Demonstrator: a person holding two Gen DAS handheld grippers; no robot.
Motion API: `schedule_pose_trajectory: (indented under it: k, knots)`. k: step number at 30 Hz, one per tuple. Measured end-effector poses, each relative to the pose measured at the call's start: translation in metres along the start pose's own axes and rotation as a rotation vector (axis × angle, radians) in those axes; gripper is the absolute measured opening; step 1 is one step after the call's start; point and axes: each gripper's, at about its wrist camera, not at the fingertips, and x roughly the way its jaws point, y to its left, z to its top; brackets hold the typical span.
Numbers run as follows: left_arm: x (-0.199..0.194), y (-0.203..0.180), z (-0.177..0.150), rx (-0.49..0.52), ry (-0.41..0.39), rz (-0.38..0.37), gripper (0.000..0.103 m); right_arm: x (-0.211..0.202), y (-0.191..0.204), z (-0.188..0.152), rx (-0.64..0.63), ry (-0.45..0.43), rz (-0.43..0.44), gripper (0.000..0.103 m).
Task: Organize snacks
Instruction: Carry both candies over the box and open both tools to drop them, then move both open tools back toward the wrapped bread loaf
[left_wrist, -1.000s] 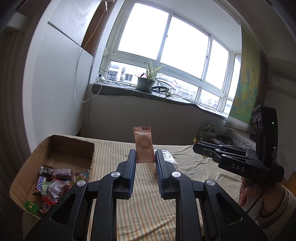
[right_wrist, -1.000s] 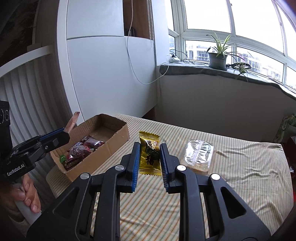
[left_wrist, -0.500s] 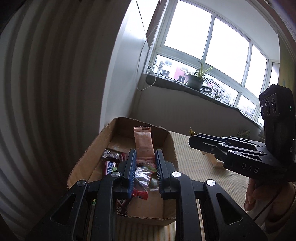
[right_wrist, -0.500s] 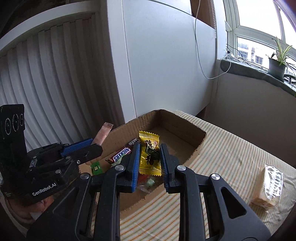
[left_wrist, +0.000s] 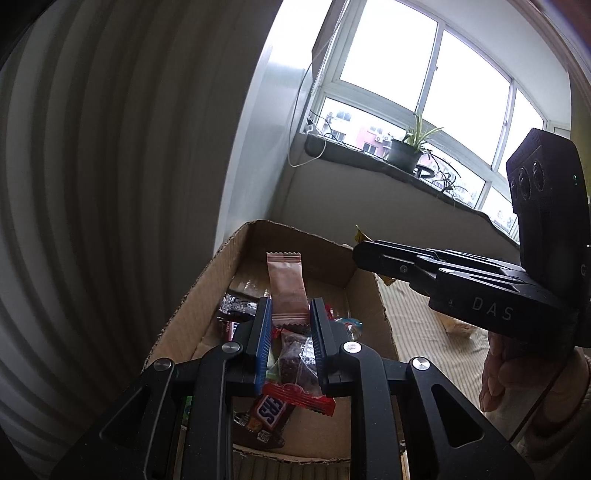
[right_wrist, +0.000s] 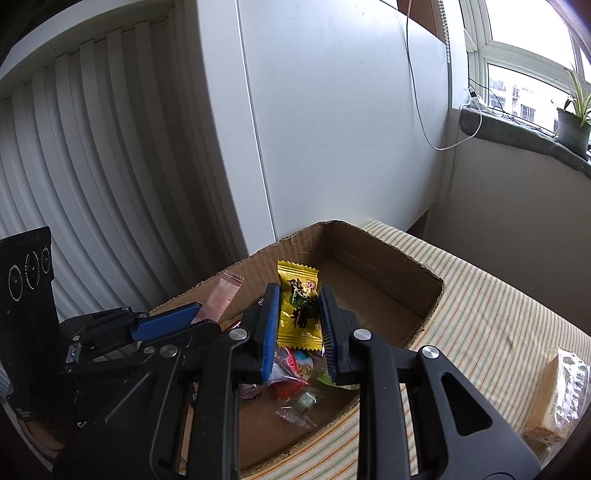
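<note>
Left tongs (left_wrist: 289, 317): clamped on the bottom of a pink snack packet (left_wrist: 286, 286). The packet stands up tall between the two blue pads.
Right tongs (right_wrist: 300, 317): clamped on a yellow candy packet (right_wrist: 300, 308) with dark writing on it. This packet stands up too.
Where the two packets are: both hang in the air over the open cardboard box (right_wrist: 369, 240), not yet inside it.
Hand: a person's hand (left_wrist: 517, 376) holds the handle of the right tongs, seen at the right side of the left wrist view.
Box: it sits on a striped cloth (right_wrist: 498, 314) that covers the worktop. Its top is open and its walls are brown.
Snacks in the box: a pile lies at the near end. There is a Snickers bar (left_wrist: 267, 413), a red wrapper (left_wrist: 299, 397), a dark packet in clear wrap (left_wrist: 295, 365) and some small clear candy wraps (right_wrist: 295, 410). The far end of the box shows bare cardboard floor.
Snack still out: a clear bag with something pale in it (right_wrist: 557, 391) lies on the striped cloth, well apart from the box, on the right of the right wrist view.
Farther back: a white cupboard (right_wrist: 332, 129) stands behind the box.
Farthest: a plant in a pot (left_wrist: 406, 153) sits on the window ledge (left_wrist: 369, 158), under big bright windows.
</note>
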Motion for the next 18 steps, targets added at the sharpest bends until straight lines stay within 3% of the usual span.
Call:
schedule_pose_trajectory:
  k: [2, 4, 5, 6, 8, 18]
  knots:
    - [0.005, 0.000, -0.002, 0.002, 0.018, -0.001, 0.019, 0.012, -0.004, -0.004, 0.015, 0.045, -0.001, 0.034]
    - [0.009, -0.002, -0.005, 0.002, 0.035, 0.012, 0.020, 0.010, -0.009, -0.010, 0.037, 0.030, -0.007, 0.038]
    - [0.010, -0.001, -0.006, 0.001, 0.041, 0.025, 0.032, 0.008, -0.012, -0.013, 0.048, 0.027, -0.005, 0.038]
    - [0.009, -0.001, -0.008, -0.003, 0.040, 0.036, 0.052, 0.006, -0.014, -0.015, 0.053, 0.026, -0.013, 0.038]
    - [0.003, 0.001, -0.012, -0.014, 0.019, 0.052, 0.063, 0.001, -0.018, -0.018, 0.061, 0.026, -0.019, 0.038]
    - [-0.017, 0.013, -0.007, -0.051, -0.010, 0.087, 0.063, -0.011, -0.011, -0.022, 0.055, 0.018, -0.017, 0.039]
